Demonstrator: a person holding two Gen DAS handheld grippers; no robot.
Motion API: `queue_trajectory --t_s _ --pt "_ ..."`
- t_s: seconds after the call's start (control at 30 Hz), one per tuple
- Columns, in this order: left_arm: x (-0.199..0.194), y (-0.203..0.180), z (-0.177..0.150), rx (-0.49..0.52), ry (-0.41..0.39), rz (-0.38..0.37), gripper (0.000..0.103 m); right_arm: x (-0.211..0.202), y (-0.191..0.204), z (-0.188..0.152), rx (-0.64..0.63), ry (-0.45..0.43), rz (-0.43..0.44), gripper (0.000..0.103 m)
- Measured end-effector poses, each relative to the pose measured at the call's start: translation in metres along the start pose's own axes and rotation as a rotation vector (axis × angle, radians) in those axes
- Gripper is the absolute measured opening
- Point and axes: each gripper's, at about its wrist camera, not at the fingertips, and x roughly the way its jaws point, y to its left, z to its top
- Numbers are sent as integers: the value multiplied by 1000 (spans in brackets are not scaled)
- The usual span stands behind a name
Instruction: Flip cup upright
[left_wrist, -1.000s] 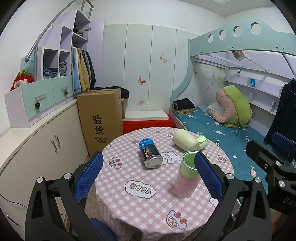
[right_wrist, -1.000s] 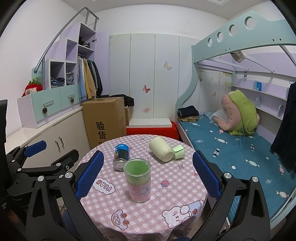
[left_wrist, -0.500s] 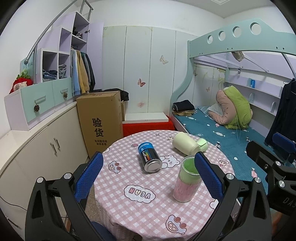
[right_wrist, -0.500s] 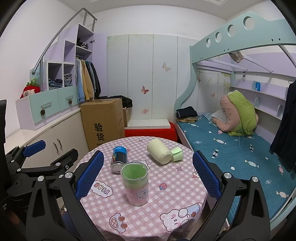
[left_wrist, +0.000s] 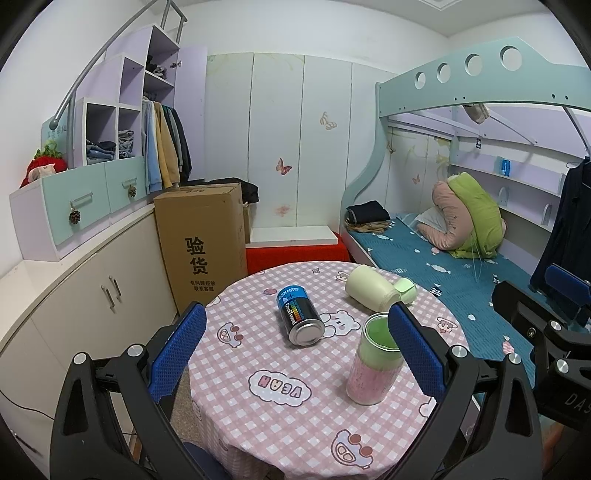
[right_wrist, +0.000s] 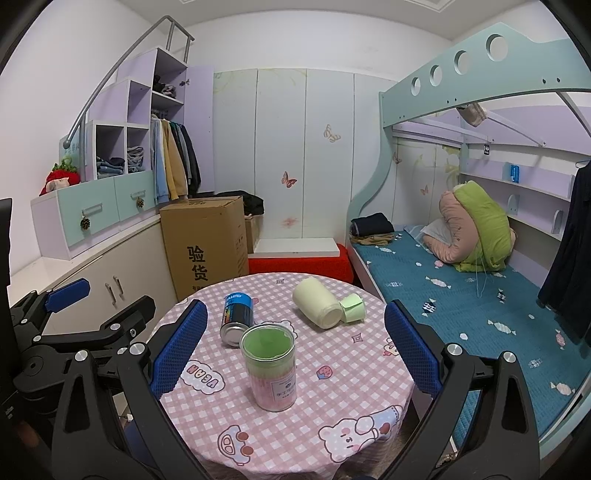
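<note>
A pale yellow-green cup (left_wrist: 371, 294) lies on its side at the far part of the round table (left_wrist: 258, 406), its green lid end (left_wrist: 405, 290) to the right. It also shows in the right wrist view (right_wrist: 317, 307). A clear tumbler with a green inside (left_wrist: 373, 363) stands upright in front of it, also in the right wrist view (right_wrist: 271, 367). A blue can (left_wrist: 298, 315) lies on its side, also in the right wrist view (right_wrist: 236, 319). My left gripper (left_wrist: 295, 350) and right gripper (right_wrist: 291, 345) are both open and empty, held back from the table's near edge.
The table has a pink checked cloth (right_wrist: 354, 387). A cardboard box (left_wrist: 201, 240) and a red bench (left_wrist: 295, 254) stand behind it. A bunk bed (left_wrist: 443, 258) is to the right, low cabinets (left_wrist: 92, 295) to the left.
Both grippers have drawn back and risen a little from the table. The objects on the table have not moved.
</note>
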Motion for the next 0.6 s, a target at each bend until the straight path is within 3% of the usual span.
queue_trajectory --t_s 0.6 --pt "1 -1 4 5 -3 1 95 2 -1 2 -1 0 -3 97"
